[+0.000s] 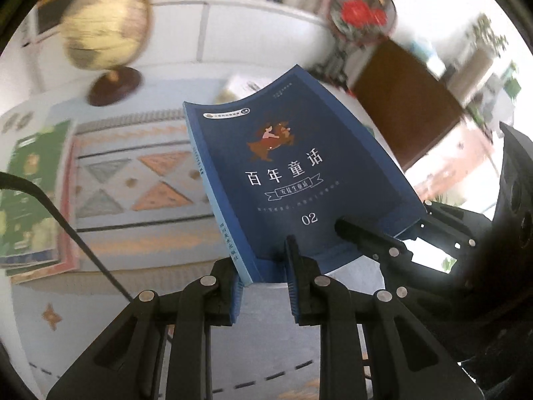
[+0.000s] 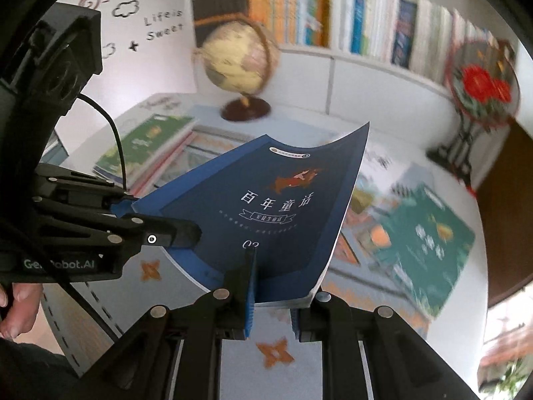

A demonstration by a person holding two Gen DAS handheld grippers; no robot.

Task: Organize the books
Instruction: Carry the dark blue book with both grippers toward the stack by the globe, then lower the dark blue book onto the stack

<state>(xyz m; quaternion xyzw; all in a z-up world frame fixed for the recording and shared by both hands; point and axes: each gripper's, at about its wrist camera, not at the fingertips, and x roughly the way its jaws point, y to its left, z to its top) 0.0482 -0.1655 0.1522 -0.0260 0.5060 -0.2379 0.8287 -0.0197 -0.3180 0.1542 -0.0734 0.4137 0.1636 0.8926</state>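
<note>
A dark blue paperback [image 1: 286,166] with white Chinese title lettering and "02" on its cover is held up, tilted, above the table. My left gripper [image 1: 263,266] is shut on its lower corner by the light blue spine. My right gripper [image 1: 359,233] reaches in from the right and clamps the bottom edge nearer the page side. In the right wrist view the same blue paperback [image 2: 283,206] has its far cover corner curling up. There my right gripper [image 2: 276,293] pinches its near edge, and my left gripper [image 2: 180,233] grips its left side.
A globe [image 2: 236,63] stands at the back of the table, left of a round fan ornament [image 2: 483,86] with red flowers. A stack of green books [image 2: 146,146] lies left and another green book [image 2: 423,240] right on the patterned cloth [image 1: 133,180]. Behind runs a full bookshelf [image 2: 366,23]. A hand [image 2: 16,300] shows at lower left.
</note>
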